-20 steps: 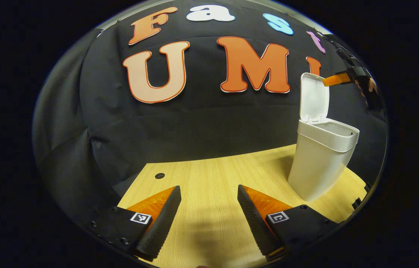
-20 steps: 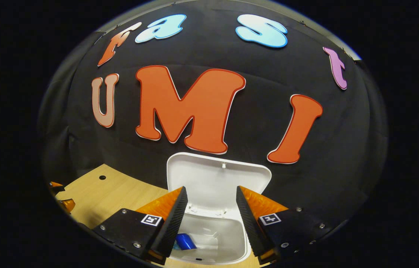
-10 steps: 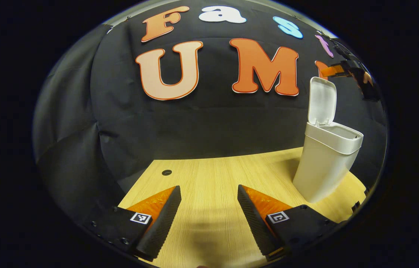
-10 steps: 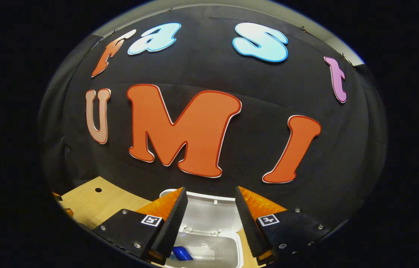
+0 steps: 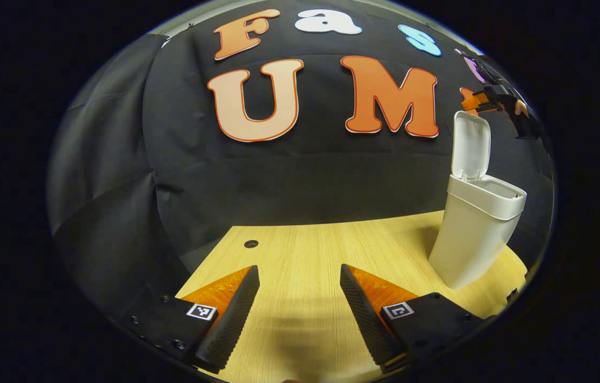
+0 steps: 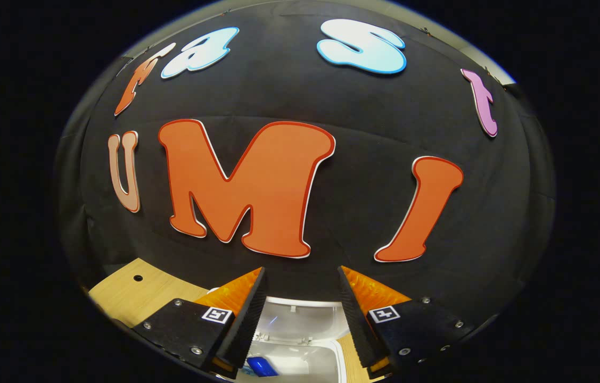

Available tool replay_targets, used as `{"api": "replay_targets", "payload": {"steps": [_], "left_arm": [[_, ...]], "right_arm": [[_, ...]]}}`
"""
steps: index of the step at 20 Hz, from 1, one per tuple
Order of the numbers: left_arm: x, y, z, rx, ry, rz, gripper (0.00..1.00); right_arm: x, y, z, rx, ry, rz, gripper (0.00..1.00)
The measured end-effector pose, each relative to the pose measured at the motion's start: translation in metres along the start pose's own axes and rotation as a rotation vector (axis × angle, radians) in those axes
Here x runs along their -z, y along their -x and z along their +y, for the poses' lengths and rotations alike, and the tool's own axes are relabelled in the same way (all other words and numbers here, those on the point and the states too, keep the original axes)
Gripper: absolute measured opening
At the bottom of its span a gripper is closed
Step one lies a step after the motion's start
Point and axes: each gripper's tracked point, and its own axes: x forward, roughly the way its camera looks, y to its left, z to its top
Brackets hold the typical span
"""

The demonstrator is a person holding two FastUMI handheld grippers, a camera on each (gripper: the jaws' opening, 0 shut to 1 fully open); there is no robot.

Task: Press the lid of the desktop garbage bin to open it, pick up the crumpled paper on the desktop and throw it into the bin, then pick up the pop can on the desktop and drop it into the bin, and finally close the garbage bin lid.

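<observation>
Standing upright, the lid looks light, stiff plastic; push its top edge. Your right gripper hovers above the bin, empty, fingers apart; your left gripper likewise.

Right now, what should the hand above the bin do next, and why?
Probably bring the right gripper down onto the lid and push it shut. The lid stands upright, the bin is open, and something blue already lies inside. The gripper is open, holds nothing and hangs near the lid's top edge.
</observation>
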Motion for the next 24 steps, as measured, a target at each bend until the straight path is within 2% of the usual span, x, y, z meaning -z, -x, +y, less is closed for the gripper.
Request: {"api": "replay_targets", "payload": {"steps": [6, 13, 17, 20, 24], "left_arm": [[0.003, -0.002, 0.0, -0.006, -0.002, 0.019, 0.98], [-0.004, -0.01, -0.027, 0.05, -0.025, 0.013, 0.97], [-0.005, -0.013, -0.037, 0.072, -0.04, 0.008, 0.97], [-0.006, -0.014, -0.042, 0.084, -0.046, 0.011, 0.97], [-0.006, -0.014, -0.048, 0.102, -0.047, 0.013, 0.97]], "right_arm": [[0.013, 0.016, 0.005, -0.007, 0.0, 0.025, 0.78], [0.038, 0.051, 0.007, -0.045, -0.049, 0.062, 0.77], [0.07, 0.069, 0.006, -0.033, -0.019, 0.123, 0.78], [0.079, 0.08, 0.008, -0.029, 0.0, 0.136, 0.78], [0.097, 0.087, 0.015, -0.044, -0.029, 0.162, 0.79]]}}
